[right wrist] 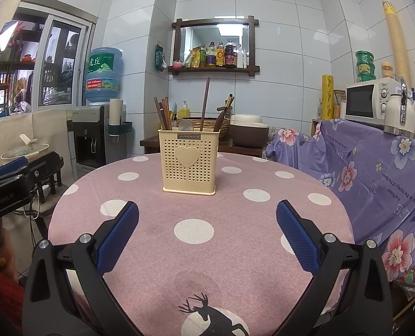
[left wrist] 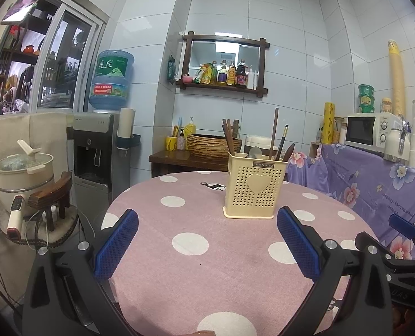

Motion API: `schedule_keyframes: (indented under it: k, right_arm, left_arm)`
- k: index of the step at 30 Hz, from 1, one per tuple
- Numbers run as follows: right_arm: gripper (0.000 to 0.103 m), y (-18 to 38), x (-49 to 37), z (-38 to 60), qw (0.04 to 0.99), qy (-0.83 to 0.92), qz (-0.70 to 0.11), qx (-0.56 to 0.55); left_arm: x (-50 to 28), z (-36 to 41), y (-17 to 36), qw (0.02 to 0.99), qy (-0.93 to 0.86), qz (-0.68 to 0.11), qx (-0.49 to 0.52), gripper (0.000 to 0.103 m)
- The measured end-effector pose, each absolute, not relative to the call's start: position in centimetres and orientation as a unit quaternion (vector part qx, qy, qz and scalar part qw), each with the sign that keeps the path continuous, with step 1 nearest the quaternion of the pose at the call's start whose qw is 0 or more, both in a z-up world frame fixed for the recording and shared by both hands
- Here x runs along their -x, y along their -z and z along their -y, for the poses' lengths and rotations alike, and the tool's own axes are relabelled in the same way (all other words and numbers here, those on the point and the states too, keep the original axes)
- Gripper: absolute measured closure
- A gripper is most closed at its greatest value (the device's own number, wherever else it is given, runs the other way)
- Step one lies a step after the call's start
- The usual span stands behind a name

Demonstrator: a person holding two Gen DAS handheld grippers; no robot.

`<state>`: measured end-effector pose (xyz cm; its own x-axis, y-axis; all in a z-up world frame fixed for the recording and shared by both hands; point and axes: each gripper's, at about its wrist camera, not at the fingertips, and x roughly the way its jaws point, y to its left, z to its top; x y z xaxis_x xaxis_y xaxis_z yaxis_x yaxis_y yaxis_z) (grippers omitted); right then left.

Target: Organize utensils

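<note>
Tools first: the left tool (left wrist: 207, 240) and the right tool (right wrist: 207, 235) hover side by side above the near edge of a round desk (right wrist: 151, 252), each with its blue-padded fingers spread wide and nothing between them. Pink polka-dot cloth covers the desk, and no loose utensil shows on it in either view. Beyond the tools, near the middle of the desk, stands a cream perforated utensil holder (right wrist: 190, 162) with a heart on its front. Dark chopsticks (right wrist: 162, 113) lean at its left side, a metal spoon (right wrist: 185, 125) sits low in the middle beside a tall wooden handle (right wrist: 205, 102), and more dark handles (left wrist: 281, 142) stand at the right. Judging by this, the sorting looks finished or nearly so; any further reach should come straight down over the holder's open top, gripping one handle at a time so the light basket does not tip. Behind, a water dispenser (right wrist: 94, 137) and a microwave (right wrist: 368, 100) line the tiled wall.
</note>
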<state>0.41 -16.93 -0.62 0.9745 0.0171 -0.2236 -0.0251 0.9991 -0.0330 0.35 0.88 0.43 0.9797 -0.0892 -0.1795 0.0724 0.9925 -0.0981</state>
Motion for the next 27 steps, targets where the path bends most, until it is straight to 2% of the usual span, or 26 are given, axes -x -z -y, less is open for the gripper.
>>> schedule_keyframes:
  k: [27]
  right_arm:
    - [0.006,1.02,-0.49,16.63,0.993,-0.011,-0.118,0.019]
  left_arm:
    - [-0.45,-1.29,-0.28,0.993,0.043,-0.100,0.043,0.005]
